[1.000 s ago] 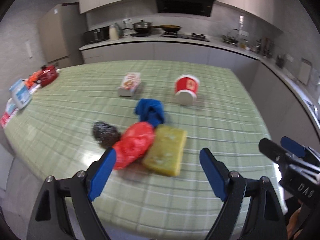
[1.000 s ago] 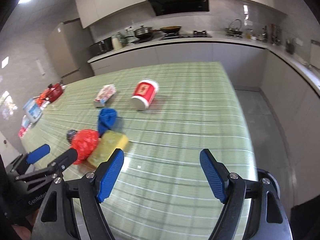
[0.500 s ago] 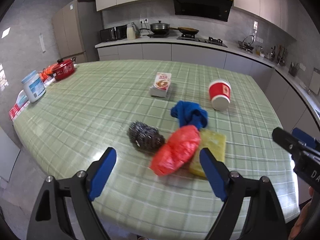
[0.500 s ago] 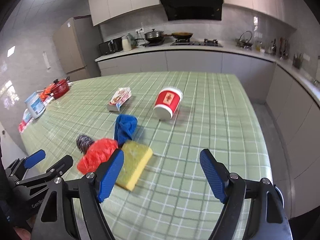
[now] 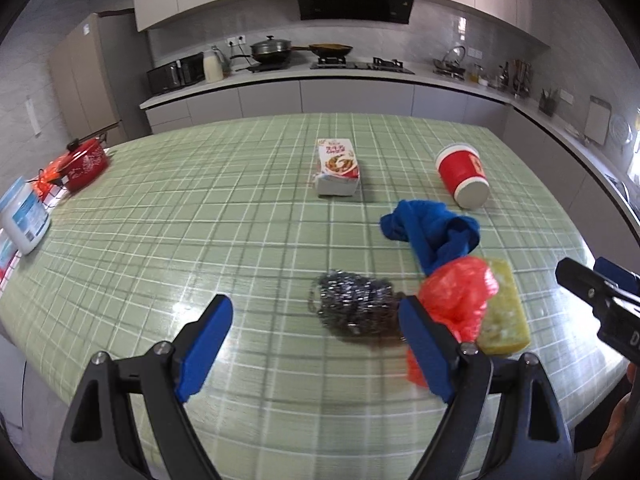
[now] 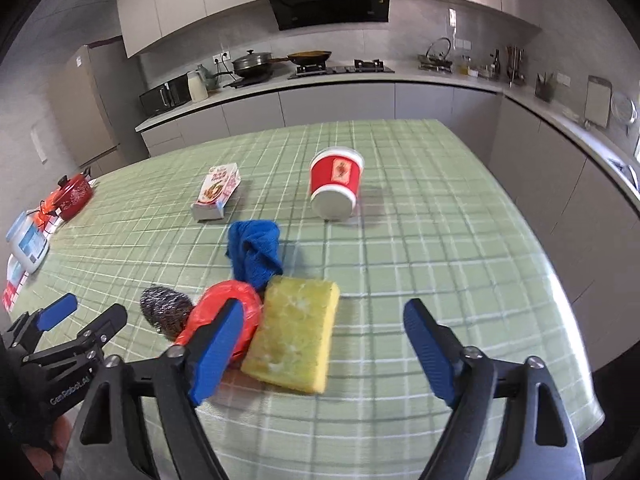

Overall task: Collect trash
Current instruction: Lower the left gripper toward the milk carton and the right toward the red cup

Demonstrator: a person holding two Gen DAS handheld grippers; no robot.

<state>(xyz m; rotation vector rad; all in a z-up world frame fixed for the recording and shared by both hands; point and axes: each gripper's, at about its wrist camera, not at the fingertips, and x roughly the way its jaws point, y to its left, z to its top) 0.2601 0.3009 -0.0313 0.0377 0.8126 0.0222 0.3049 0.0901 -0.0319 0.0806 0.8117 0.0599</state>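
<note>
On the green checked table (image 5: 160,240), at its far left edge, a white jar (image 5: 24,216) with a blue label stands upright, and just behind it sits a red pot (image 5: 86,164). Nearer the middle, a small snack box (image 5: 337,168) lies flat, well apart from everything else. To its right a red paper cup (image 5: 464,180) lies on its side with its white base toward the cameras.

Closer to the near edge is a tight cluster. A steel scouring ball (image 5: 352,308) is leftmost, touching a crumpled red plastic bag (image 5: 460,296). A blue cloth (image 5: 432,228) lies bunched just behind the bag, and a yellow sponge (image 5: 502,312) lies flat against the bag's right side.

The left gripper (image 5: 316,340) hovers above the near edge with its jaws wide apart and nothing between them; in its own view the scouring ball shows in the gap, and its right finger covers part of the bag. The right gripper (image 6: 324,344) hangs to the right of it, jaws opening, gripping nothing. In its view the sponge (image 6: 296,332) lies on the table between the blue pads, closer to the left one, which overlaps the red bag (image 6: 228,304). Neither pad presses on anything.
</note>
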